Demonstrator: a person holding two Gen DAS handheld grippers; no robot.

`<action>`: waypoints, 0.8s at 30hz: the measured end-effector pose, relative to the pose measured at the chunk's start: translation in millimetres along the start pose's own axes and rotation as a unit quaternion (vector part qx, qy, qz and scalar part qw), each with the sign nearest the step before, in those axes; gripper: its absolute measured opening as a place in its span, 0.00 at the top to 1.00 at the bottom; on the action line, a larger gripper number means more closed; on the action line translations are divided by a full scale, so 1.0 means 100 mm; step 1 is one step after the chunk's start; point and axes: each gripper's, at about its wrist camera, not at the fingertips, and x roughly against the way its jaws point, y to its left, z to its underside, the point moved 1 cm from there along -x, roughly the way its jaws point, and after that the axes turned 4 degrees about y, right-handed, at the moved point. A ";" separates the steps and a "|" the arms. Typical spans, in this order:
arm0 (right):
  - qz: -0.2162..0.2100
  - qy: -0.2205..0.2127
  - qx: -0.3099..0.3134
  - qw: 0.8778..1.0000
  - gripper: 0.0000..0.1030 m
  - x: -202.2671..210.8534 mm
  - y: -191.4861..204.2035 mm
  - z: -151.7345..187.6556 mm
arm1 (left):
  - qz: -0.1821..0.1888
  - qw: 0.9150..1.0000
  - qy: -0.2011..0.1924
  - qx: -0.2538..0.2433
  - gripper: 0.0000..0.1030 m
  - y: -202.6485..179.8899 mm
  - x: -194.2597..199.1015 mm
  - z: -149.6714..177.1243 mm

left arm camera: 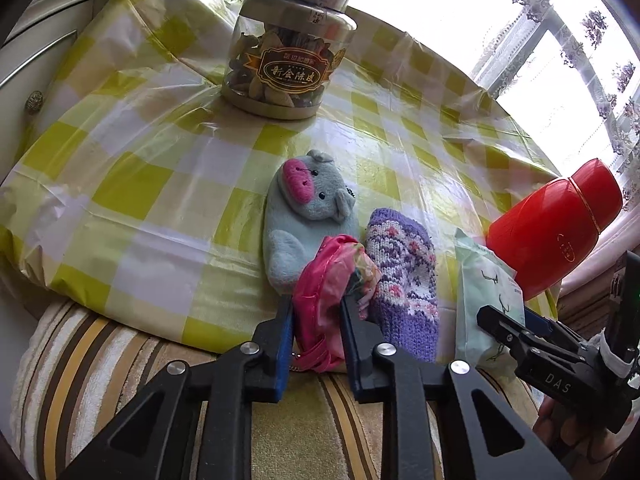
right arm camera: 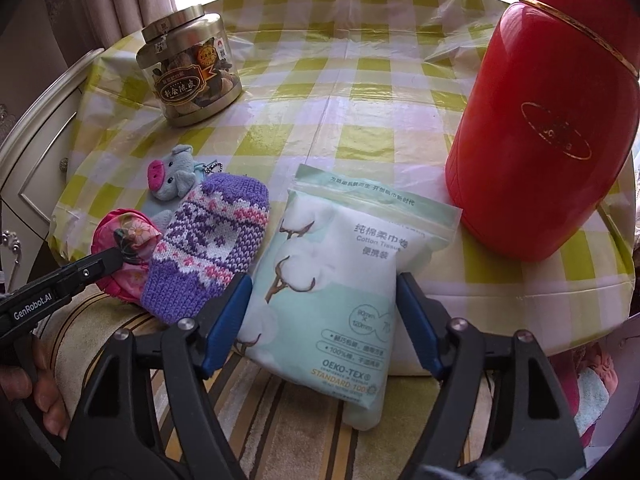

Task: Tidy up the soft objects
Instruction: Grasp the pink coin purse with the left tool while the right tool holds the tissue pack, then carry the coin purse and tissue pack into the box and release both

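Yellow and white checks cover the round table (right arm camera: 360, 92), and a striped cushion (left arm camera: 132, 360) lies at its near edge, under both of my grippers.

Nearest to me, my left gripper (left arm camera: 316, 300) is clamped on the pink fabric pouch (left arm camera: 328, 280); its two blue pads squeeze the soft cloth from both sides. The pouch sits half on the cushion and half on the table edge. My right gripper (right arm camera: 324, 292) has its jaws spread around the lower half of the cotton tissue pack (right arm camera: 340, 280), one finger on each long side. I judge that the pads are just beside the pack but do not press it yet.

The long axis of the pack runs away from me, in line with the right gripper, so closing across its narrow width looks possible to me without turning the wrist. The right hand is clearly the nearer one to it.

Between pouch and pack lies the purple knitted mitten (right arm camera: 208, 240), touching the pouch. Behind it is the grey plush toy (left arm camera: 304, 208). Farther away stand the red container (right arm camera: 540, 128) at the right and the clear jar (left arm camera: 284, 52) at the back.
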 end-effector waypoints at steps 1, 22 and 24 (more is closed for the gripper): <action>-0.002 -0.006 0.000 1.000 0.26 0.05 -0.01 0.01 | 0.000 1.000 -0.002 -0.002 0.81 -0.01 0.01 0.00; 0.019 -0.074 -0.065 0.995 0.26 1.00 -0.91 0.71 | 0.072 0.993 -0.065 -0.072 0.86 -0.82 0.44 0.25; 0.030 -0.075 -0.078 0.994 0.26 1.08 -1.06 0.82 | 0.089 0.991 -0.054 -0.086 0.86 -0.99 0.41 0.31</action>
